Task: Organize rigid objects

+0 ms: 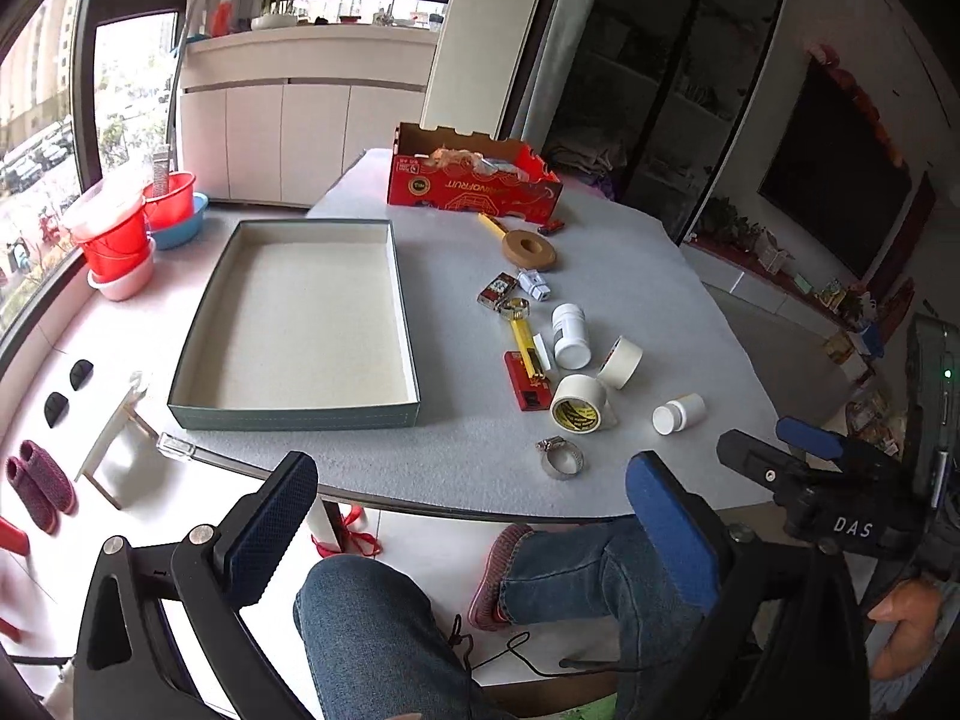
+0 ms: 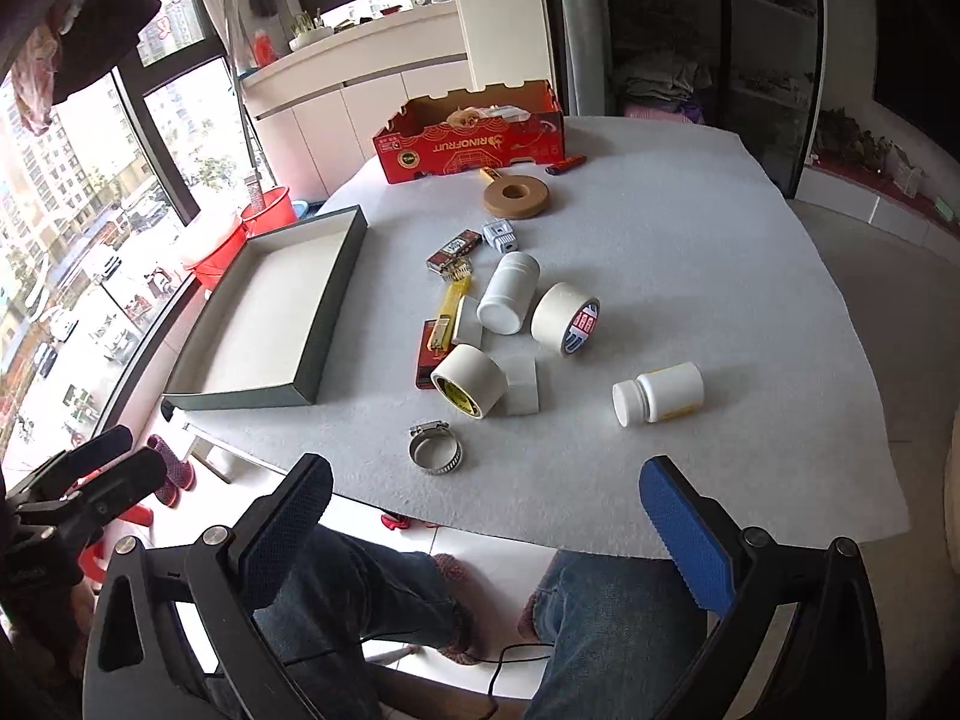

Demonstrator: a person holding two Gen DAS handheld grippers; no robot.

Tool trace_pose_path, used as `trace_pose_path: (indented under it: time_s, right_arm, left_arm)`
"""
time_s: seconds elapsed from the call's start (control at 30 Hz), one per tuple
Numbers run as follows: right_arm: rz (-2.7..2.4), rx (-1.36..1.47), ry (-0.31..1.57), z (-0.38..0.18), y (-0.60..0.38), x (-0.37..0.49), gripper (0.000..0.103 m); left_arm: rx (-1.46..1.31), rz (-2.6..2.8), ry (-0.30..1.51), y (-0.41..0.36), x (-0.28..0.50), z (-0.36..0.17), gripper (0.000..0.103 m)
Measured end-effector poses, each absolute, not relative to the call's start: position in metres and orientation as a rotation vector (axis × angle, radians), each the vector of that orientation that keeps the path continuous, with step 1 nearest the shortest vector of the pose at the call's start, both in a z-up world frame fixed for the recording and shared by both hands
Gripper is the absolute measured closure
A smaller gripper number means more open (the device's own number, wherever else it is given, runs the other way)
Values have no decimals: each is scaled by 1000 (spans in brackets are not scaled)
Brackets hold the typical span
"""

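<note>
An empty grey-green tray (image 1: 180,402) with a pale inside lies on the table's left. To its right are scattered a metal hose clamp (image 1: 561,456), two tape rolls (image 1: 579,405) (image 1: 621,360), two white bottles (image 1: 570,336) (image 1: 678,413), a red flat box (image 1: 528,381), a yellow knife (image 1: 521,339), a wristwatch (image 1: 515,307) and a brown ring (image 1: 529,249). My left gripper (image 1: 474,468) stands open at the near table edge, holding nothing. My right gripper (image 2: 487,468) is open too, just short of the hose clamp (image 2: 435,449).
A red cardboard box (image 1: 474,183) with things inside stands at the table's (image 1: 456,444) far side, a lighter (image 1: 552,228) next to it. A person's knees in jeans (image 1: 372,630) are below the grippers. Red buckets (image 1: 114,234) and slippers (image 1: 42,486) are on the floor at left.
</note>
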State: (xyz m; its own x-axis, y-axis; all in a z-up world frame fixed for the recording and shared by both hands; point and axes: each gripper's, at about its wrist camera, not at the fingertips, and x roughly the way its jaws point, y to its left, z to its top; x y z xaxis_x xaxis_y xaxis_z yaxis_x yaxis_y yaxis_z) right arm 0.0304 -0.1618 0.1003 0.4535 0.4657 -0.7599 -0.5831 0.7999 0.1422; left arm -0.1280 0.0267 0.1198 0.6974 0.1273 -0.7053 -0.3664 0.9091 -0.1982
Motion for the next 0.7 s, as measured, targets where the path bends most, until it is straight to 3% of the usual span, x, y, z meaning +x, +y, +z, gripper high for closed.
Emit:
trace_pose_path:
  time_s: [0.3,0.43,0.7]
  right_arm:
    - [610,-135,905,88,-150,4,0]
    - [559,-198,917,73,-142,-5,0]
    - [593,-221,999,51,-138,-7,0]
  left_arm:
    - [-628,356,401,-12,-177,153,0]
    - [-590,411,259,-40,-179,169,0]
    - [-511,458,348,-67,-138,159,0]
